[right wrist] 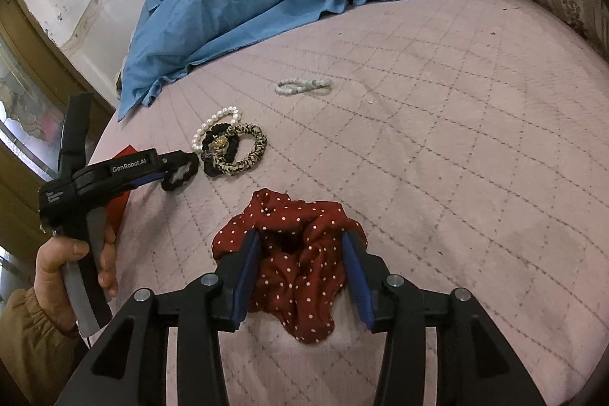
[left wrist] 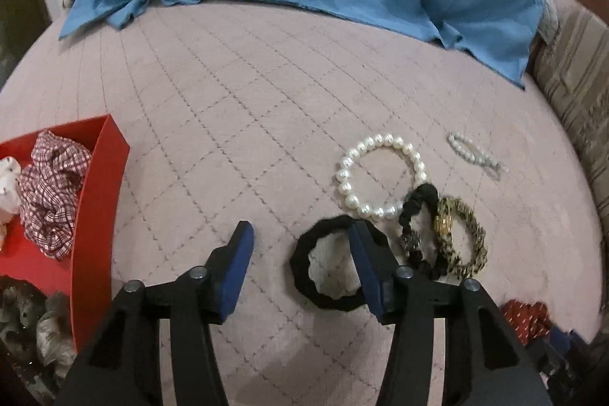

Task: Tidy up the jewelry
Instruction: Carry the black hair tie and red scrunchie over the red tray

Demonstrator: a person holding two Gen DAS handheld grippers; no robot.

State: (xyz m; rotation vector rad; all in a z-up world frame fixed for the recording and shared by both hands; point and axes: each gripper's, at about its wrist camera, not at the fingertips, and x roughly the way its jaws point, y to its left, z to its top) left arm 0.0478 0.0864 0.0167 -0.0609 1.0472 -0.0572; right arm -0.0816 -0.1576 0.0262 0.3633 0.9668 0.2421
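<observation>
Left hand-held gripper [left wrist: 300, 242]: jaws part open, nothing held; black hair tie [left wrist: 335, 263] is straddled by the right finger, lying flat on the bed [left wrist: 236, 82].

Right hand-held gripper [right wrist: 300, 250]: part open, red scrunchie [right wrist: 297, 253] bracketed, not pinched.

Red tray [left wrist: 95, 215] is sited left; open quilt beyond.

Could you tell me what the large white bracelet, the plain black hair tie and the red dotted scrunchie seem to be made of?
Large white bracelet: round glossy beads, likely pearl or imitation; the sheen cannot say which.
Plain black hair tie: matte, fuzzy, wavy-edged band, probably elasticated fabric.
Red dotted scrunchie: thin gathered cloth with white dots, soft creases, faint sheen; fibre unclear.
</observation>
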